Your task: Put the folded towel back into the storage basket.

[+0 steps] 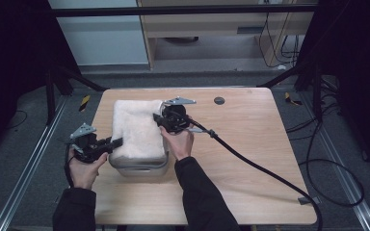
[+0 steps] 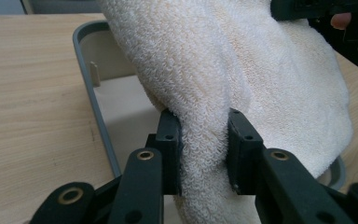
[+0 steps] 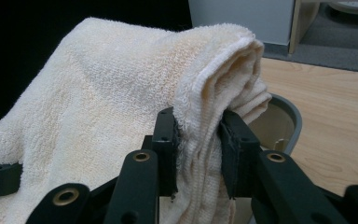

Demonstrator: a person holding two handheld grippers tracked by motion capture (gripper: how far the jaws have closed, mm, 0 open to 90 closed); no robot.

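We work at a wooden table (image 1: 250, 159), and on its near left part stands a grey bin (image 1: 139, 167) with rounded corners. Over the bin lies a cream towel (image 1: 135, 127), folded into a thick pad; it covers most of the bin's opening and reaches past its far rim onto the table, so from above we see only the bin's near wall.

Our left gripper (image 1: 117, 142) comes in from the left and clamps a thick fold at the towel's near left edge; in the left gripper view the jaws press into the pile, with the bin's bare inside just below and to the left. Our right gripper (image 1: 158, 119) holds the towel's right edge toward the far end, its jaws closed on a bunch of layered hem, and the right gripper view shows the bin's rim just behind that bunch.

We judge the work about halfway: the towel is gripped on both sides and brought over the bin, but it is not yet down inside. The bin's floor shows bare under the lifted edge. What is left, as we read it, is to lower or tuck the towel within the walls, the far overhang included, then open both grippers and draw back.
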